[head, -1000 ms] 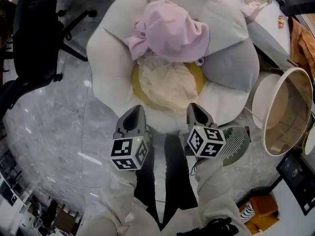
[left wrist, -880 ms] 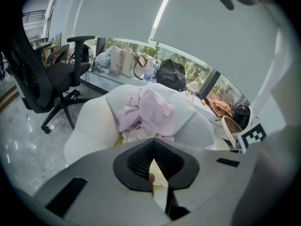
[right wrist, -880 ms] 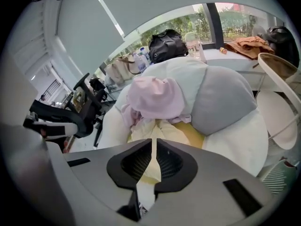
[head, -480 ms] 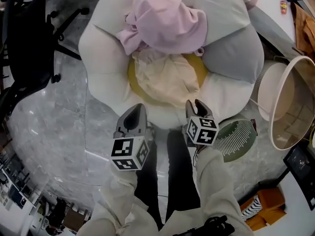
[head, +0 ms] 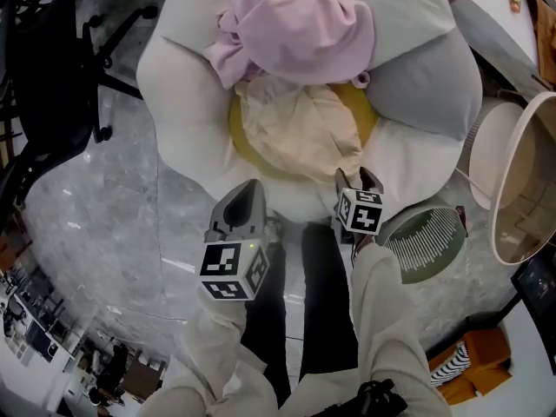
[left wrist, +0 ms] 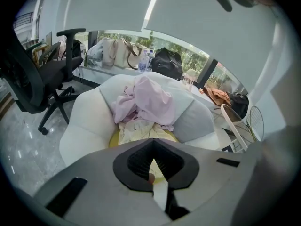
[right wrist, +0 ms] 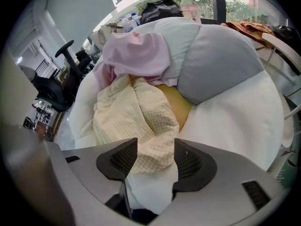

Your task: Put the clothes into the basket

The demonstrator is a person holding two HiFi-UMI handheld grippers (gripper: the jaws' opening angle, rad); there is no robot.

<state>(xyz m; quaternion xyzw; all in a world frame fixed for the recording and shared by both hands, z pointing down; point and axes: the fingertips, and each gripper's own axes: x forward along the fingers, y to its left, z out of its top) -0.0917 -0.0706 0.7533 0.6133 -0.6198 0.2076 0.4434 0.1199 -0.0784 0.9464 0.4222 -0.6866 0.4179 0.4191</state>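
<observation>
the right gripper (right wrist: 155, 157) has its jaws spread wide, having just been opening. the lower fold of the cream waffle-weave garment (right wrist: 141, 117) lies between them, with neither pad pressing on it yet. the left gripper (left wrist: 153, 147) is clenched, its jaws meeting with nothing caught in them, and it hangs just beside the right one over the near edge of the seat. the cream garment is heaped on the yellow centre of the white flower-shaped cushion (head: 182, 85). a crumpled pink cotton garment (head: 300, 24) sits behind it, overlapping its far edge. the round white-rimmed basket (head: 495, 207) stands to the person's right, well apart from both garments, and no clothes show inside it.

the step in hand looks like the first pick, on the cream garment. to do it well, the open jaws should probably sink further so the pads straddle a thick bunch of fabric rather than the thin hem. they should close on cloth only, not on the cushion cover beneath. a pinch nearer the heap's middle would likely lift more in one go. because the pink garment overlaps, a slow lift should show whether it drags along.
</observation>
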